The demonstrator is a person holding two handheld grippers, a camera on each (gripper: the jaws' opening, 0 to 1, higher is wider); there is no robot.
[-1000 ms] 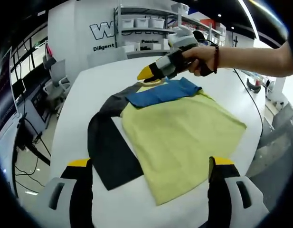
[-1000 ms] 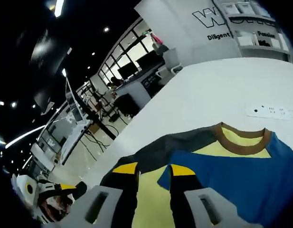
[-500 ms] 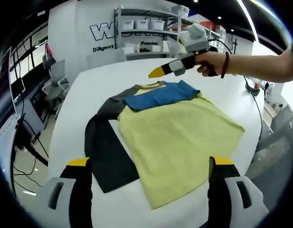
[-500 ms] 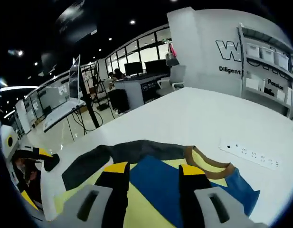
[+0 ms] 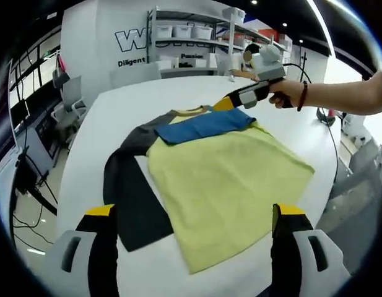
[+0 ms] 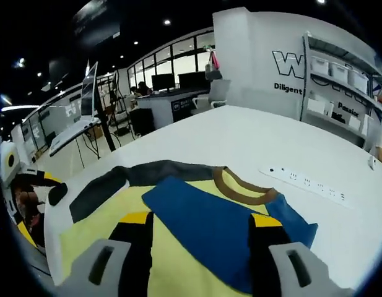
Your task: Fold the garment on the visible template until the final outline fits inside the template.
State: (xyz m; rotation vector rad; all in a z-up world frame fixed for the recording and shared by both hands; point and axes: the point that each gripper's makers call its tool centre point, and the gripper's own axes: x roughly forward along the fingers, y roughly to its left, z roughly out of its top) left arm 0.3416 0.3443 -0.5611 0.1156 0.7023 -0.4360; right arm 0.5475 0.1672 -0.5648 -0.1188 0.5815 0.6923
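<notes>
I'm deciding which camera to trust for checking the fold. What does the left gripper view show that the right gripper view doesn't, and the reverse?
Left gripper view alone: the shirt's whole yellow body down to its hem, the full dark sleeve laid out on the white table, and the right gripper held in a hand beyond the collar.

Right gripper view alone: a white power strip on the table past the collar, and the brown collar band up close.

Both: the blue sleeve folded across the chest, and each view's own open fingers.

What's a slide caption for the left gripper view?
Blue sleeve folded across a yellow long-sleeved shirt, dark grey sleeve still spread on the white table; right gripper hovers beside the collar.
</notes>
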